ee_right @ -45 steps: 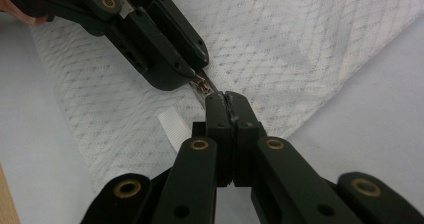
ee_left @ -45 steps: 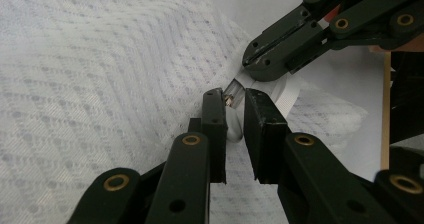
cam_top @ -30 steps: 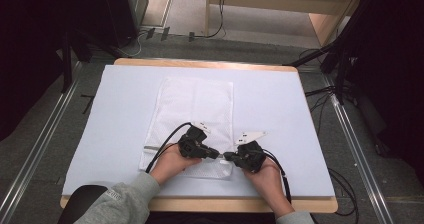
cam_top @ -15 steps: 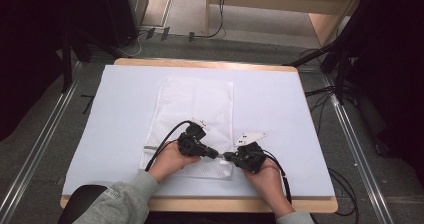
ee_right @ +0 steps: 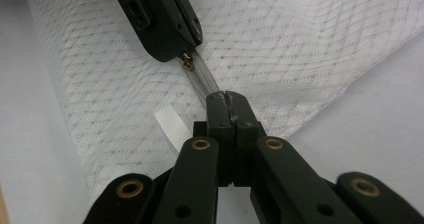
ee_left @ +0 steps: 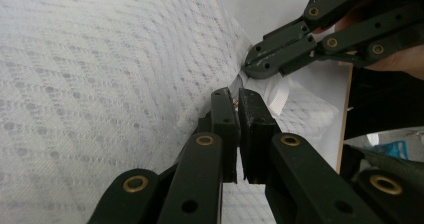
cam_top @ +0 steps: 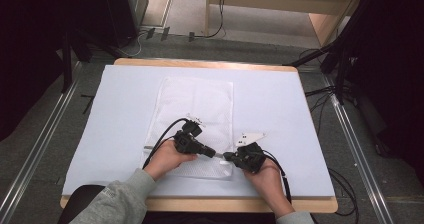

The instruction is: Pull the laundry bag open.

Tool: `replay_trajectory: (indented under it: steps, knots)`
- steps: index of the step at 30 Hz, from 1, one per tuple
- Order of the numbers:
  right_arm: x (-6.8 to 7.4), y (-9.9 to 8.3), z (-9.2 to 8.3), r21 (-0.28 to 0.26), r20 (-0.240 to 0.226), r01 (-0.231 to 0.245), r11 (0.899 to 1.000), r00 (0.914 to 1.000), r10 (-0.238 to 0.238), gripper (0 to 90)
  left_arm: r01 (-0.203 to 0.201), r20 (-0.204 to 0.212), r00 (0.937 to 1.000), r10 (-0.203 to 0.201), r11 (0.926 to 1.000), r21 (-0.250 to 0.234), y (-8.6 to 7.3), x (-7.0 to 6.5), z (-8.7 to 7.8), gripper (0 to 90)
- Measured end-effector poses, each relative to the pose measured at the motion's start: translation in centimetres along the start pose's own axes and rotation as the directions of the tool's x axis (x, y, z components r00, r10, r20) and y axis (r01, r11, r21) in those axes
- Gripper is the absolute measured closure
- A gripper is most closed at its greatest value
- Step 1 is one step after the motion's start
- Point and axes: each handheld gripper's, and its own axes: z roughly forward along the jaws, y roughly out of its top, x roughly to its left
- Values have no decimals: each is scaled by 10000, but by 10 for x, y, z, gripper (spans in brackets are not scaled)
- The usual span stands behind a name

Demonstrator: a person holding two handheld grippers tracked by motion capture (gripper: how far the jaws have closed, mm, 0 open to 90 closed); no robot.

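White dimpled mesh bag (cam_top: pixel 197 116), grey zipper (ee_right: pixel 202 81) between black tongs

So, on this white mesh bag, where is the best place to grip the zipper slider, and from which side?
Grip the small metal pull of the zipper slider, coming level along the zipper line, as the left gripper does. It lies flat and thin on the mesh bag, so narrow fingertips suit it. The right gripper pinches the zipper end opposite.
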Motion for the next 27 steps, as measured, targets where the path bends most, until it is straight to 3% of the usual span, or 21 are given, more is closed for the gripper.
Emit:
replay_trajectory:
  steps: [3, 27]
  knots:
    - [0, 0, 0, -3, 11, 4, 10000, 10000, -4, 900, -253, -251, 9994, 257, 9996, 149, 0, -3, 1, 880]
    - [-5, -5, 0, -352, -312, 13, 9994, 9995, -24, 900, -124, -303, 9995, 131, 9997, 233, -6, 5, -17, 879]
